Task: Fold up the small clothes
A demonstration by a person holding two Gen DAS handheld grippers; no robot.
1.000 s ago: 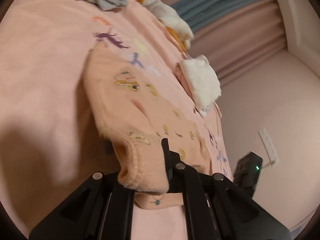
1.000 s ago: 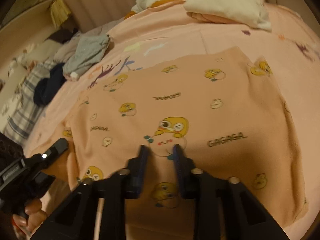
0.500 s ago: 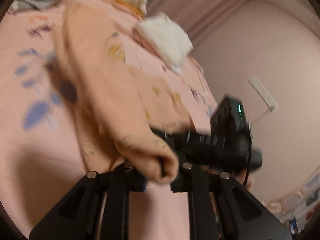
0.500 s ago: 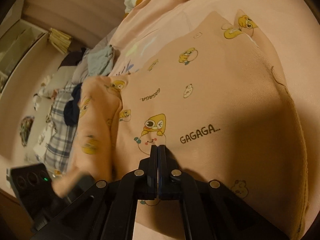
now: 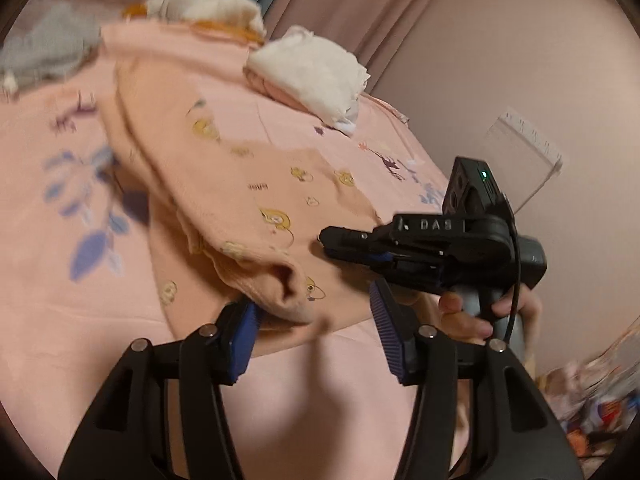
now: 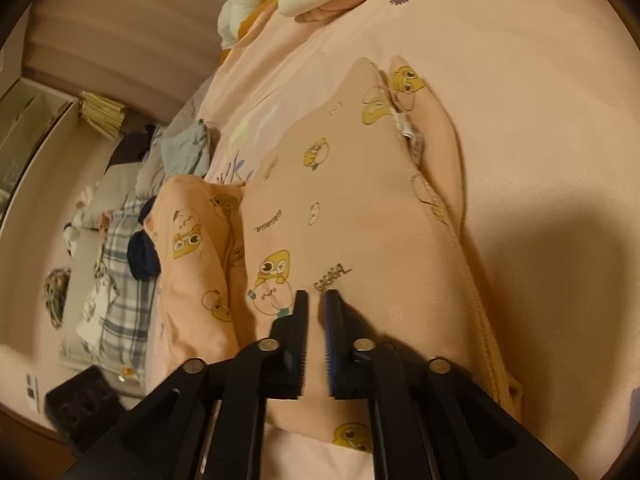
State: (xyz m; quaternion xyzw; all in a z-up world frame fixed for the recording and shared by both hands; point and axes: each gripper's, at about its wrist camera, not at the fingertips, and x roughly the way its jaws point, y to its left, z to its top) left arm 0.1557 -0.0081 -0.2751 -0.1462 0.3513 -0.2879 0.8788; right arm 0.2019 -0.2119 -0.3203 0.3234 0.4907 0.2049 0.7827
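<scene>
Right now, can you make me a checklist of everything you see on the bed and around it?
Surface: pink bedsheet with small prints, wrinkled.
Job's things: peach cartoon-print garment spread on the sheet, its left edge folded over.
Clutter: white folded cloths, grey garment, plaid cloth and dark item beside the bed.
Grippers: left gripper open, jaws just opened, the fold's corner loose between them; right gripper slightly parted, tips at the garment, grip cannot be told.
Cables: black cable on the right gripper's handle.
Surroundings: pink curtains, pale wall, wall socket.
</scene>
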